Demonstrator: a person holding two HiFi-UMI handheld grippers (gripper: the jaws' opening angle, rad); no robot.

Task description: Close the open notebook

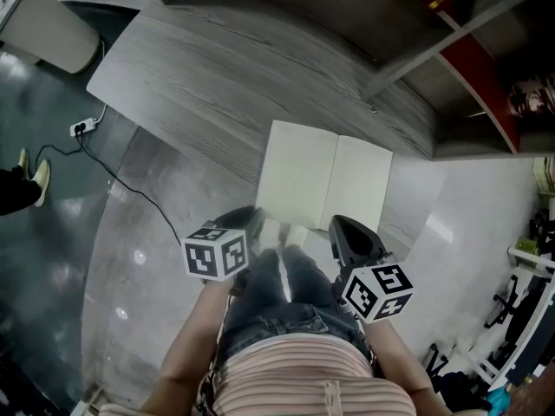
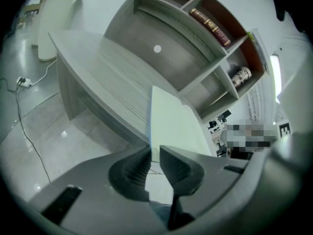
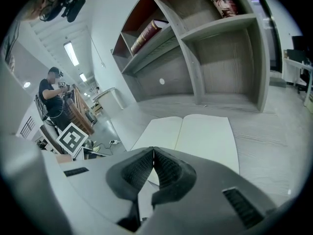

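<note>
The open notebook [image 1: 325, 185] lies flat on the grey desk [image 1: 199, 85], blank cream pages up, its near edge at the desk's front edge. My left gripper [image 1: 247, 221] is at the notebook's near left corner. In the left gripper view the jaws [image 2: 154, 153] stand a narrow gap apart, and the left page's [image 2: 173, 126] edge runs into that gap; I see no pad pressing on it. My right gripper [image 1: 347, 230] hovers just short of the right page's near edge. Its jaws [image 3: 153, 153] meet at the tips with nothing between them, and the notebook [image 3: 195, 136] lies just beyond.
A grey shelf unit stands behind the desk with a red book [image 2: 210, 26] lying in it [image 3: 146, 33]. A black cable and power strip [image 1: 82, 128] lie on the glossy floor at left. My own legs [image 1: 286, 293] are directly below. Another person [image 3: 51, 94] stands far off.
</note>
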